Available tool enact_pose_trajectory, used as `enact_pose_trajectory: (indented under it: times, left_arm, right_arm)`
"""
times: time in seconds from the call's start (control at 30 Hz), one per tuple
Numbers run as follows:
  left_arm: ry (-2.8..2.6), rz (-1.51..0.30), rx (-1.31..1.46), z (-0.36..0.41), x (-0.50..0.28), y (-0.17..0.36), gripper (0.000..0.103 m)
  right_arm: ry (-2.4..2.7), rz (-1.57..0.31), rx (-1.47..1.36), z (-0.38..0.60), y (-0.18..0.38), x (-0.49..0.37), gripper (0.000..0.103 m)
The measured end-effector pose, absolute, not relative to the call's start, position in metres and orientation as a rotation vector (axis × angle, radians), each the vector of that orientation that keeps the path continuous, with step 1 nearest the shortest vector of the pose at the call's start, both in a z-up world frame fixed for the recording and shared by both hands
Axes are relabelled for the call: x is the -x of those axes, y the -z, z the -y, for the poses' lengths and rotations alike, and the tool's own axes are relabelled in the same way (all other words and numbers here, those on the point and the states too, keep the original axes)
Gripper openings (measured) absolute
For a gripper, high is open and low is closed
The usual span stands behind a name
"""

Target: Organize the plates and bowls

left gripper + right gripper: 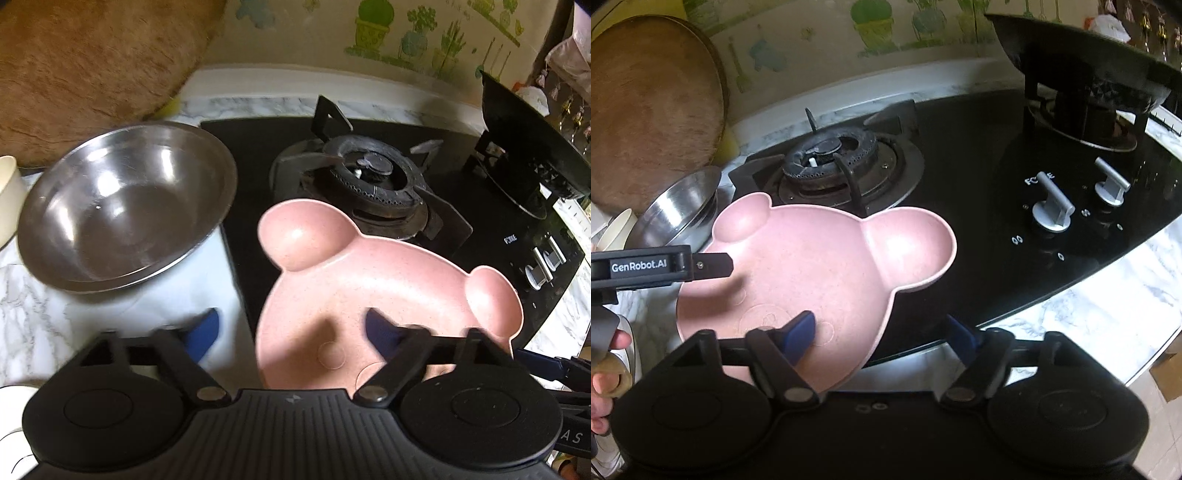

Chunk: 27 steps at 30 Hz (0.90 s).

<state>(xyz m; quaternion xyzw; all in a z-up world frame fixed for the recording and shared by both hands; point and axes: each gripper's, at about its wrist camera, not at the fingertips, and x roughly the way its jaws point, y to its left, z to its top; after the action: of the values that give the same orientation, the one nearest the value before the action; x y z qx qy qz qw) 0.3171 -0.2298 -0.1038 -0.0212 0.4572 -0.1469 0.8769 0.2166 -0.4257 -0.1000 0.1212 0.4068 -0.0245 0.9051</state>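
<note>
A pink bear-shaped plate [369, 280] with two ear wells lies on the front left of the black stove top; it also shows in the right wrist view [820, 258]. A steel bowl [122, 206] stands left of it on the marble counter, and shows in the right wrist view [683, 199]. My left gripper [291, 328] is open, its jaws astride the plate's left rim, one fingertip [380, 328] over the plate. My right gripper [882, 332] is open, its jaws astride the plate's near right rim, left fingertip [803, 326] over the plate. The left gripper's body [661, 264] reaches over the plate's left side.
A gas burner [369, 181] sits just behind the plate. A black wok [1082, 70] rests on the right burner. Stove knobs [1052, 210] are at the front right. A round wooden board [92, 62] leans on the wall behind the bowl. A cream cup [9, 195] stands at far left.
</note>
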Motion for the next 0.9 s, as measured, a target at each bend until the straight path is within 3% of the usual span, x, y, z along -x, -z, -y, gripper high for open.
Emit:
enact_pose_trajectory:
  times: [0.03,0.1,0.23,0.47,0.67,0.9]
  left_arm:
    - [0.309,-0.966,0.043,0.232,-0.319,0.104,0.056]
    - [0.308,-0.98,0.044,0.233,-0.321,0.107,0.052]
    - [0.296,-0.985,0.017,0.237,-0.322,0.109,0.029]
    - [0.299,-0.98,0.034,0.232,-0.32,0.106,0.02]
    - [0.312,-0.958,0.043,0.229,-0.311,0.098,0.018]
    - [0.329,-0.933,0.064,0.217,-0.288,0.077,0.018]
  right_arm:
    - [0.049,-0.835,-0.259,0.426,0.1,-0.218,0.069]
    - [0.045,-0.838,-0.268,0.427,0.1,-0.221,0.063]
    - [0.045,-0.849,-0.274,0.429,0.101,-0.226,0.05]
    - [0.05,-0.846,-0.289,0.429,0.104,-0.226,0.026]
    - [0.073,-0.835,-0.276,0.431,0.101,-0.222,0.019]
    - [0.046,-0.808,-0.253,0.429,0.084,-0.205,0.018]
